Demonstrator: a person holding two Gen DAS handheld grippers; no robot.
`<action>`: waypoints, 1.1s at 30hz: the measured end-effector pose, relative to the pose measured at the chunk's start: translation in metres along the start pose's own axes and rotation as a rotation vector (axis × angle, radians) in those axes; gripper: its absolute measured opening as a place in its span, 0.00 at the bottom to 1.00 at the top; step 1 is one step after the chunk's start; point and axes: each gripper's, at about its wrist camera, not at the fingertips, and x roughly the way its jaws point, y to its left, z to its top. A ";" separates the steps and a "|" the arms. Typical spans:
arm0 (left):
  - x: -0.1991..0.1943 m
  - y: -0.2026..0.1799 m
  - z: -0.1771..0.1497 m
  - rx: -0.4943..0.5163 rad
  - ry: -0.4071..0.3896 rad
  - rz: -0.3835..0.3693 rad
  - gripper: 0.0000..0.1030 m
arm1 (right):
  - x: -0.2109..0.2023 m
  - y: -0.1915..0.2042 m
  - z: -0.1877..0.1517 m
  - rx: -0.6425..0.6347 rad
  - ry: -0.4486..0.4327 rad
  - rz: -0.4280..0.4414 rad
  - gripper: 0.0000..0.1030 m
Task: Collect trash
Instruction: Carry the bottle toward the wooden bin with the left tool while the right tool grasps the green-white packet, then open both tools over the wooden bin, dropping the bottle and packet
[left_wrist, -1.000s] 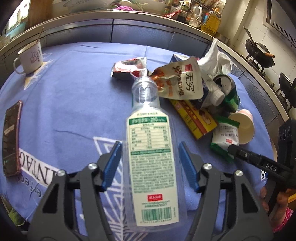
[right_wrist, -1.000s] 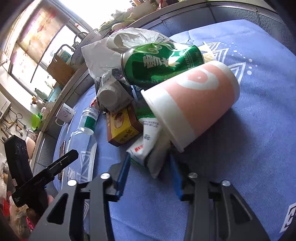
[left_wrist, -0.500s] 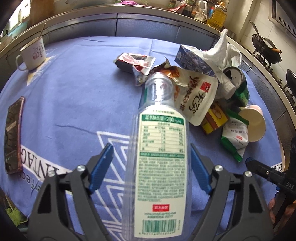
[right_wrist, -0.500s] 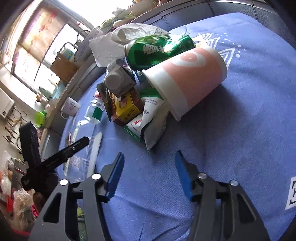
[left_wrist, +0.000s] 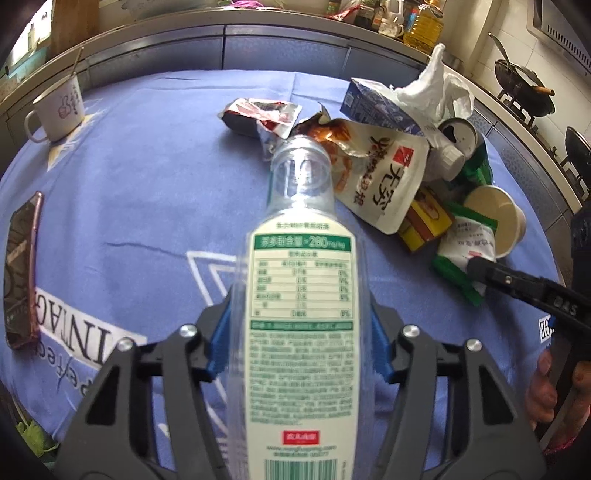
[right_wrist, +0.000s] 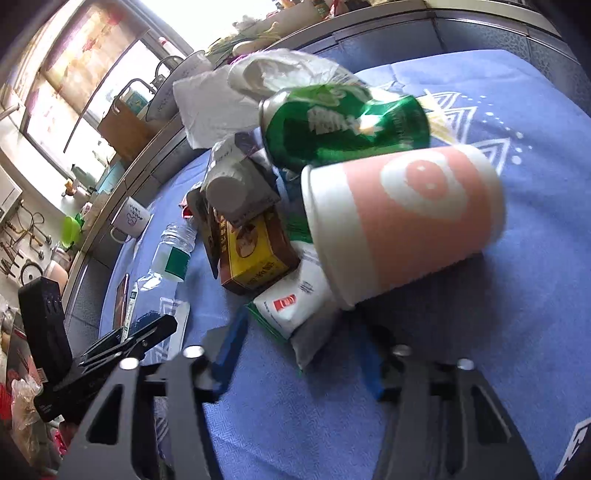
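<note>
While left claw (left_wrist: 300, 339) clamps bottle (left_wrist: 301, 332), right claw (right_wrist: 301, 354) closing around packet (right_wrist: 295, 306); cloth (right_wrist: 480, 332) rightward bare.

One bottle (left_wrist: 301, 325), one can (right_wrist: 343, 125), one paper cup (right_wrist: 402, 218), perhaps four wrappers (left_wrist: 384, 177) (pile overlaps), one mug (left_wrist: 59, 110).

The bottle (left_wrist: 301, 295) is clear, glossy plastic with a smooth printed paper-like label. A matt blue cloth (left_wrist: 155, 192) with faint creases covers the desk. The green can (right_wrist: 343, 125) is shiny metal with bright glints. The pink-and-white cup (right_wrist: 406, 218) looks like matt paper. The white pouch (left_wrist: 384, 181) is glossy plastic film, torn open to a foil-like lining. The crumpled tissue (left_wrist: 432, 85) is soft, rough paper. The small box (right_wrist: 255, 254) is printed card. The mug (left_wrist: 61, 110) is smooth and glazed.
</note>
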 end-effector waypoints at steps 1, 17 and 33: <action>-0.003 0.001 -0.004 -0.006 0.002 -0.009 0.56 | 0.003 0.003 -0.004 -0.008 0.019 0.025 0.16; -0.077 -0.110 0.008 0.244 -0.115 -0.380 0.57 | -0.141 -0.029 -0.052 -0.127 -0.273 0.094 0.06; 0.048 -0.451 0.010 0.750 0.327 -0.662 0.58 | -0.267 -0.295 -0.103 0.409 -0.451 -0.539 0.06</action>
